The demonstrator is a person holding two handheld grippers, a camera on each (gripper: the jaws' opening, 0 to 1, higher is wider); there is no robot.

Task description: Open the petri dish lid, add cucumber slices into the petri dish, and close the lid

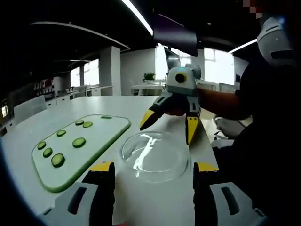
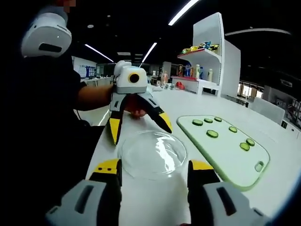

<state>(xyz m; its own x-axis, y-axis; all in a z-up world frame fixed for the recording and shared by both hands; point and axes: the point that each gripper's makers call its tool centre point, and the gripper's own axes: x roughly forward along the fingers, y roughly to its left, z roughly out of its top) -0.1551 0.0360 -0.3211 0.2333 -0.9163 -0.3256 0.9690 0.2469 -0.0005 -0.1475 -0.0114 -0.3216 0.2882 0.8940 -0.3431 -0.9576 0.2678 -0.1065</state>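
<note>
The lidded petri dish [image 1: 154, 157] sat near the tabletop's edge squarely between the left gripper [image 1: 154, 176] and right gripper [image 2: 154, 174], both with jaws apart, neither touching it.

A long white worktop [image 1: 117, 106] runs away into a dim, dark-ceilinged room. In the left gripper view, a bright ceiling light strip [image 1: 137, 16] slants at 12 o'clock, a white square pillar [image 1: 110, 70] stands at 11 o'clock, and bright windows [image 1: 217, 66] glow at 1 o'clock. A small potted plant [image 1: 149, 76] sits on a far table near the centre top. In the right gripper view, a tall white shelf unit [image 2: 209, 52] holding coloured items rises at 1 o'clock, with another light strip [image 2: 187, 11] overhead at 12 o'clock.
</note>
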